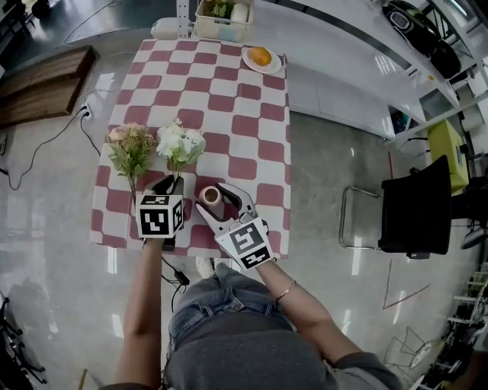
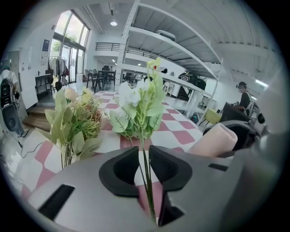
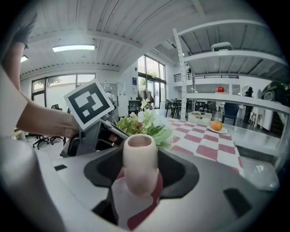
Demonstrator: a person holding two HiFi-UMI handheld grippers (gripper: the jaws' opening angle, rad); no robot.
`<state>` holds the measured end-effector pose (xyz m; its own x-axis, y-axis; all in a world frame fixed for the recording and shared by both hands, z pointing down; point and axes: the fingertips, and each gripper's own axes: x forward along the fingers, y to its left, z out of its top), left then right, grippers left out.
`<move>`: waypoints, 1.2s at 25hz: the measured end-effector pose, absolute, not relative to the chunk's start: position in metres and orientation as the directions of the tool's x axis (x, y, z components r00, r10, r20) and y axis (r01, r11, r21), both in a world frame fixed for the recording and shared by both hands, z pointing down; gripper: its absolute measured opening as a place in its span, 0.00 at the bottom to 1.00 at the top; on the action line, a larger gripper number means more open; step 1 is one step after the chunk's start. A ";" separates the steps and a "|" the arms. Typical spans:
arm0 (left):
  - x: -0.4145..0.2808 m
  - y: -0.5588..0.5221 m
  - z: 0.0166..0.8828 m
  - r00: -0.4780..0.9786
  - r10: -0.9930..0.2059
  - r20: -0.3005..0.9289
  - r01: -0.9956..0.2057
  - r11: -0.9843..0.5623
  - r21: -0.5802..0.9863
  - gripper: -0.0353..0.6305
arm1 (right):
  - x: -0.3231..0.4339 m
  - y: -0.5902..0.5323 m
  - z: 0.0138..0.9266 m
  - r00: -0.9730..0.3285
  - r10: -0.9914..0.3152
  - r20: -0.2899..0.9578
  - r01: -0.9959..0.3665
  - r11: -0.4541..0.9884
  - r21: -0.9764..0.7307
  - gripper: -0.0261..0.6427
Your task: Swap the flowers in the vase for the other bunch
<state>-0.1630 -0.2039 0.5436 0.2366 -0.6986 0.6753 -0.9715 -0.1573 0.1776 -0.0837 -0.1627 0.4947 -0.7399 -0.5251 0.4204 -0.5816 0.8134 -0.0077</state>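
A white flower bunch (image 1: 181,145) lies on the checked table (image 1: 229,107), with a pink-and-yellow bunch (image 1: 130,148) to its left. My left gripper (image 1: 169,183) sits over the white bunch's thin stems (image 2: 144,167). The stems run through the narrow gap between its pads and the pads stand off them, so it is open. A pale pink vase (image 1: 210,196) stands upright and empty near the table's front edge, right of the stems. My right gripper (image 1: 217,199) is shut on the vase (image 3: 140,163), one pad against each side. The white bunch (image 3: 145,124) shows just behind the vase.
A plate with an orange (image 1: 261,58) and a basket (image 1: 223,19) sit at the table's far end. A black chair (image 1: 415,209) stands on the floor to the right, a wooden bench (image 1: 46,84) to the left. Shelving (image 2: 181,50) rises beyond the table.
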 end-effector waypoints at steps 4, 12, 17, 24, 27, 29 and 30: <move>-0.168 -0.197 0.534 0.232 -0.723 0.651 -0.971 -0.130 0.202 0.23 | -0.084 -0.163 0.495 -0.741 -0.525 0.419 -0.582 0.813 -0.010 0.41; -0.226 -0.178 0.490 0.101 -0.795 0.598 -0.992 -0.036 0.120 0.23 | -0.081 -0.162 0.497 -0.737 -0.528 0.423 -0.582 0.813 -0.001 0.41; -0.278 -0.165 0.505 0.027 -0.761 0.648 -0.995 0.044 0.092 0.26 | -0.082 -0.162 0.496 -0.736 -0.526 0.426 -0.581 0.814 0.000 0.41; -0.301 -0.170 0.524 0.061 -0.716 0.696 -0.991 0.041 0.129 0.29 | -0.084 -0.163 0.496 -0.733 -0.526 0.431 -0.583 0.813 -0.001 0.41; -0.302 -0.176 0.532 0.092 -0.694 0.714 -0.989 0.021 0.148 0.30 | -0.085 -0.162 0.496 -0.733 -0.524 0.434 -0.582 0.813 -0.003 0.41; -0.301 -0.180 0.537 0.111 -0.676 0.728 -0.988 0.006 0.156 0.32 | -0.086 -0.162 0.496 -0.733 -0.522 0.437 -0.582 0.813 -0.004 0.41; -0.301 -0.182 0.539 0.119 -0.669 0.733 -0.987 -0.001 0.160 0.32 | -0.086 -0.162 0.496 -0.732 -0.522 0.438 -0.582 0.813 -0.005 0.41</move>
